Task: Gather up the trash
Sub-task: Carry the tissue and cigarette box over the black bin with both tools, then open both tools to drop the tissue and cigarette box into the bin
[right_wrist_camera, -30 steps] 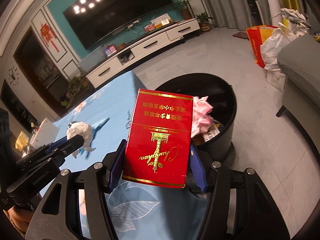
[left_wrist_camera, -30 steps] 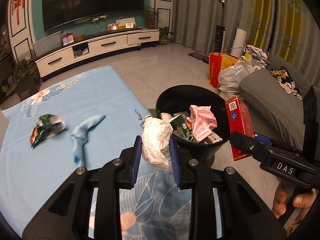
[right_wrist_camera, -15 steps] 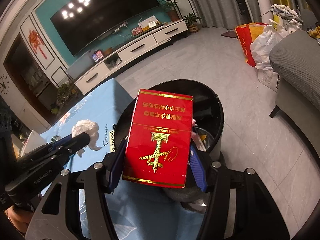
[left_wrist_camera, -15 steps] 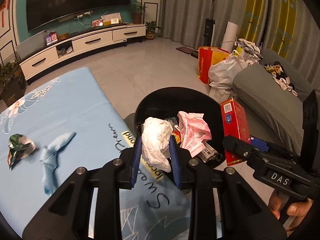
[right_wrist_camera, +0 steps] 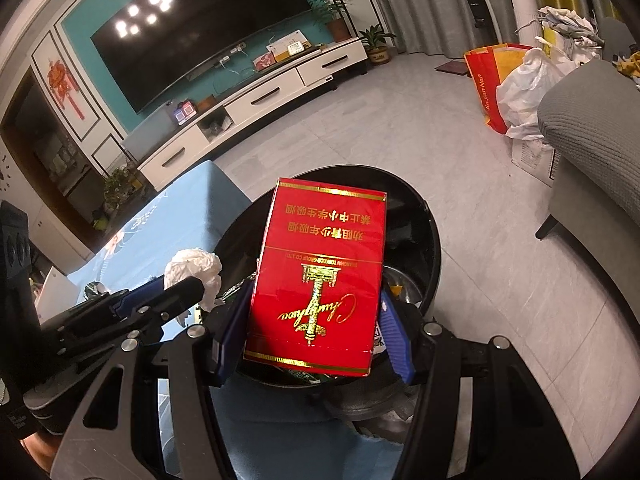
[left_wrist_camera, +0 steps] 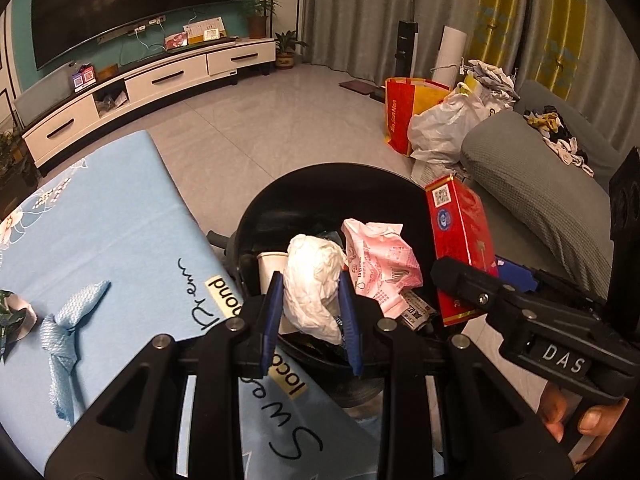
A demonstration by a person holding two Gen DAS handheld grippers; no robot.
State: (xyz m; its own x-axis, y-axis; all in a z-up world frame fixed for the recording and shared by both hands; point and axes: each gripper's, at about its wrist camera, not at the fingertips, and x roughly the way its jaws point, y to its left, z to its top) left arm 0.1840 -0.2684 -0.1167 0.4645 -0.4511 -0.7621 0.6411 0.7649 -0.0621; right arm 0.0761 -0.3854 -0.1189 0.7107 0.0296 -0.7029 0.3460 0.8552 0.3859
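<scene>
So the blue tablecloth fills the nine o'clock side of the left wrist view, and the black trash bin sits right off its edge, already stuffed with a pink wrapper, a paper cup and other scraps. Both hauls hang over the bin's mouth now. The right gripper is clamped on a red cigarette carton, bin rim showing behind it at twelve o'clock. The left gripper is pinched narrow on a crumpled white tissue wad. I'd say we're past halfway: just drop these two. Still left on the cloth at nine o'clock: a twisted blue rag and a green snack wrapper.
</scene>
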